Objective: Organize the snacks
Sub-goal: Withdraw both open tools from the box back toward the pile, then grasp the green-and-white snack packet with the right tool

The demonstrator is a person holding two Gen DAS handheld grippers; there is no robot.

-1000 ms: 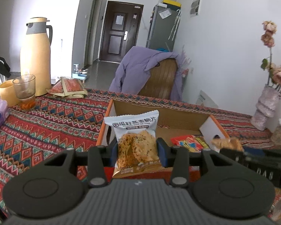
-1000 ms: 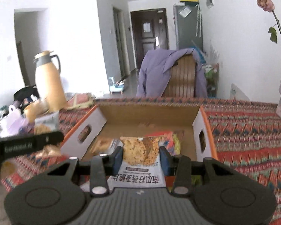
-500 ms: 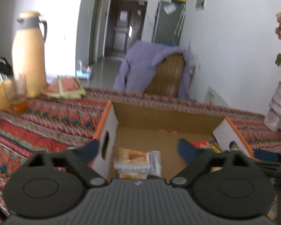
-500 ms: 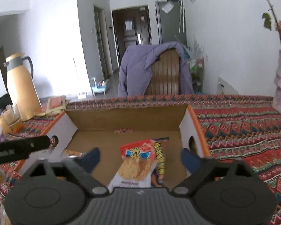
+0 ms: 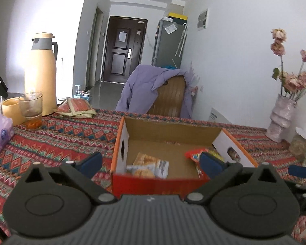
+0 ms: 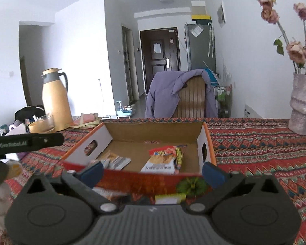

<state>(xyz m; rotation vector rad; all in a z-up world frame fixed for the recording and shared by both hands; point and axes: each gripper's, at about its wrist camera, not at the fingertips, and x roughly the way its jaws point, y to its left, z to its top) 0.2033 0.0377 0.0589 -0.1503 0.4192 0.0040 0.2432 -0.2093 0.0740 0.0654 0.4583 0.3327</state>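
Note:
An orange-edged cardboard box [image 5: 120, 143] stands on the patterned tablecloth. In it lie a cracker packet [image 5: 148, 166] at the left and a red snack packet [image 5: 193, 155] at the right. My left gripper [image 5: 152, 161] hangs open before the box's near wall, with nothing between its fingers. In the right wrist view the box [image 6: 153, 128] holds the same cracker packet [image 6: 116, 160] and a second cracker packet [image 6: 163, 161] lying over the red one. The jaws of my right gripper [image 6: 153, 170] are opening wide, also empty, just short of the near wall. More snacks [image 6: 190, 184] lie in front of the box.
A tan thermos [image 5: 40, 75], a glass [image 5: 31, 108], a yellow cup and a purple tissue pack [image 5: 0, 130] stand at the left. Sachets [image 5: 76, 106] lie behind. A vase of dried flowers [image 5: 281, 120] stands at the right. A chair with a purple jacket [image 5: 153, 89] is beyond the table.
Both grippers opened and let go of their cracker packets, which now lie in the box. Both then drew back, so the box's near wall is in view.

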